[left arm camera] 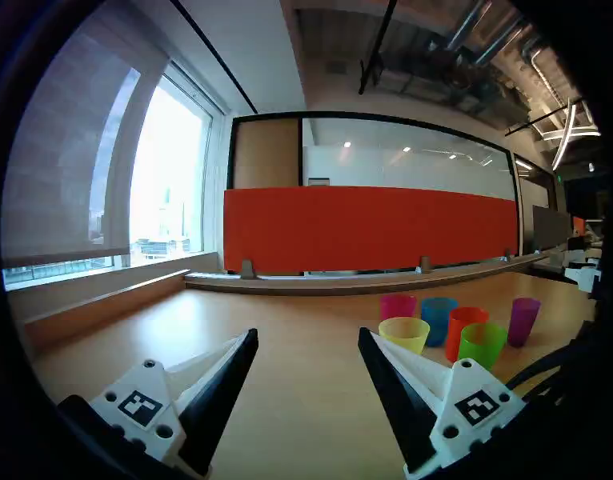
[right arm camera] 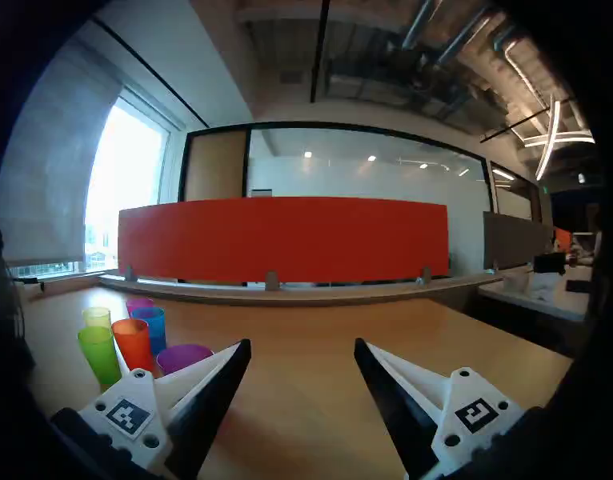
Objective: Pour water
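The left gripper and the right gripper hover low over a wooden table, each with fingers spread wide and nothing between them. A cluster of coloured plastic cups stands upright, mouths up, ahead and to the right of the left gripper; in the right gripper view the cups sit ahead and to the left, which puts them between the two tools. The purple cup sits just beside the right gripper's finger, so that hand looks the nearer. Whether any cup holds water cannot be told. A red partition edges the table, a bright window lies to the left, and exposed pipes run overhead.
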{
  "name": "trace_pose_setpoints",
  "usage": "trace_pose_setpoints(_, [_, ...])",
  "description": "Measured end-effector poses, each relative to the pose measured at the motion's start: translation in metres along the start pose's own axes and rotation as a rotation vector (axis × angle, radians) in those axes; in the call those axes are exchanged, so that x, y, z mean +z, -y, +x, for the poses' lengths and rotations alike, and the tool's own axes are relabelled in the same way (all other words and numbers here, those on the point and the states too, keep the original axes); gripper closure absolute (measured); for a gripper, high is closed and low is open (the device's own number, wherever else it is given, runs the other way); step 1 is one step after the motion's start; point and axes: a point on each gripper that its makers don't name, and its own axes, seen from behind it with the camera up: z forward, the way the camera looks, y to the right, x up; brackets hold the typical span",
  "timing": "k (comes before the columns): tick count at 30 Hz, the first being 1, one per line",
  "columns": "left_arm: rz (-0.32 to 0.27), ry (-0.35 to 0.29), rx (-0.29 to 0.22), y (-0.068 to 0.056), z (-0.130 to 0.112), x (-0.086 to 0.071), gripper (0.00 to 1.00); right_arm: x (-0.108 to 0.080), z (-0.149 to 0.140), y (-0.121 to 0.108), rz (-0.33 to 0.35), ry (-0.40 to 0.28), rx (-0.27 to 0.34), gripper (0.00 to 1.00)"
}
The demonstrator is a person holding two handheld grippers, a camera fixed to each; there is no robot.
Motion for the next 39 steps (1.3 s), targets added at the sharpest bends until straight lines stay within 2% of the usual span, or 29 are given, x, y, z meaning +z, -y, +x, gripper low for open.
trace_pose_setpoints(21, [-0.002,0.014,-0.002,0.001,0.001,-0.001,0.07,0.001,0.001,0.003,0.009,0.007,-0.002,0.00])
trace_pose_setpoints(30, [-0.020,-0.024,-0.005,0.000,0.034,0.003,0.08,0.003,0.030,0.010,0.030,-0.016,-0.037,0.00])
trace_pose_setpoints(39, [-0.056,-0.049,0.043,-0.009,0.071,0.007,0.07,0.002,0.071,0.015,0.065,-0.043,-0.009,0.00])
